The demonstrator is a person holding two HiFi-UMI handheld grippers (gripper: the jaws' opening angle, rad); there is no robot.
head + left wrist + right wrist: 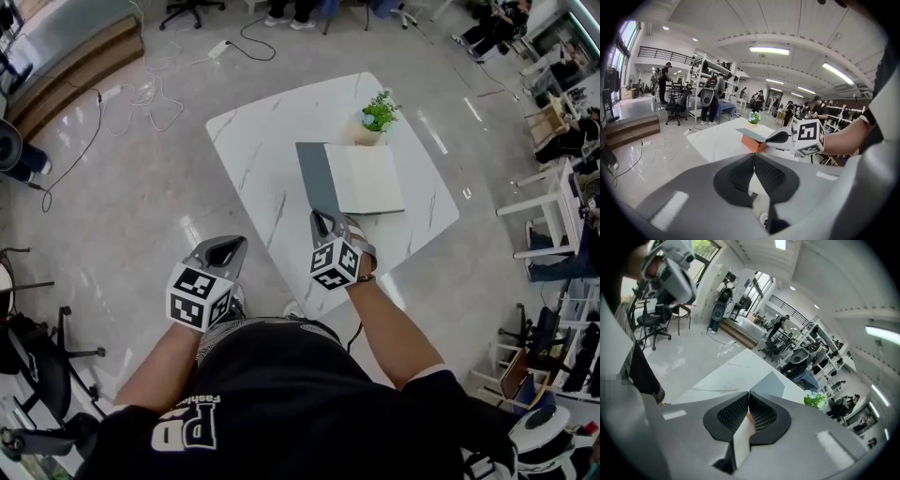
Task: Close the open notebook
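The notebook (364,178) lies open on the white marble table (253,150), grey cover leaf (314,173) on the left and white page on the right. My right gripper (323,221) is at the notebook's near edge, shut on it. In the right gripper view a white sheet with an orange edge (743,439) runs between the closed jaws (748,397). In the left gripper view the grey leaf (751,135) is raised off an orange underside, with the right gripper (780,137) on it. My left gripper (225,251) hangs over the floor left of the table, shut and empty (753,159).
A small potted plant (378,114) stands on the table just behind the notebook. Office chairs (37,361) and cables (141,94) are on the floor to the left. White desks (562,206) stand at the right. People stand at shelving in the background (712,96).
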